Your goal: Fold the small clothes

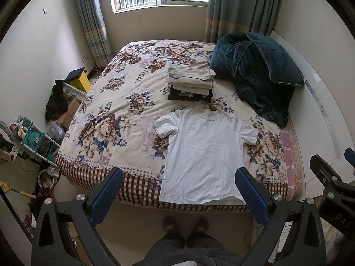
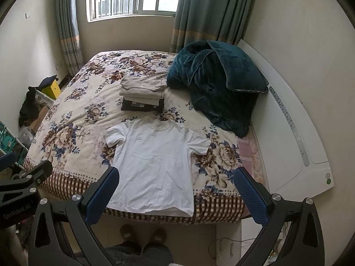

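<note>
Left gripper [image 1: 178, 194] and right gripper [image 2: 177, 194]: both held above the bed's near edge with jaws spread wide, nothing between the blue pads. A white T-shirt [image 1: 205, 153] lies flat and unfolded on the floral bedspread [image 1: 115, 110] directly ahead of both tools. Beyond it sits a stack of folded clothes [image 1: 192, 82], with a teal quilt [image 1: 255, 75] heaped ahead to the right.
</note>
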A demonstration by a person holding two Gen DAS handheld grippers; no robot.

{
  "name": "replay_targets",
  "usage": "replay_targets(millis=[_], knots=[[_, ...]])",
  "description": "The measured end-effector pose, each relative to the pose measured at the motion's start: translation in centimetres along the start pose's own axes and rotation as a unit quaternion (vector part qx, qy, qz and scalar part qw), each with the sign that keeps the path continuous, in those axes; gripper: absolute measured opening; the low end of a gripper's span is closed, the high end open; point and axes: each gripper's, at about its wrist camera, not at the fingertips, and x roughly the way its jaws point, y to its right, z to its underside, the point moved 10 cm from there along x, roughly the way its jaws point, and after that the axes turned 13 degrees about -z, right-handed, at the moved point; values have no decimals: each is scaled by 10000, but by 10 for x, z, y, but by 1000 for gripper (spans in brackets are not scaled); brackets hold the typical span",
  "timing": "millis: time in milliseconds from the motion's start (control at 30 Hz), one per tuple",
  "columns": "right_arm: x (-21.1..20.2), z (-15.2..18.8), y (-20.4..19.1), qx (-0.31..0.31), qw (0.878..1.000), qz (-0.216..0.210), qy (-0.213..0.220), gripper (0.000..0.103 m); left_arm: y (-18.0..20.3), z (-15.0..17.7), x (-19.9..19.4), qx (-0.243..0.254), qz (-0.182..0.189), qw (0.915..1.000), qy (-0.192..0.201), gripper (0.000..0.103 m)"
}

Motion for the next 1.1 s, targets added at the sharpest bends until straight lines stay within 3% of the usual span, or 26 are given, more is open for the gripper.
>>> replay_targets(millis=[1100], knots=[[-6,-12,3,-19,9999,-27,156,103,-1,-14,-13,-65,63,9999,98,103]])
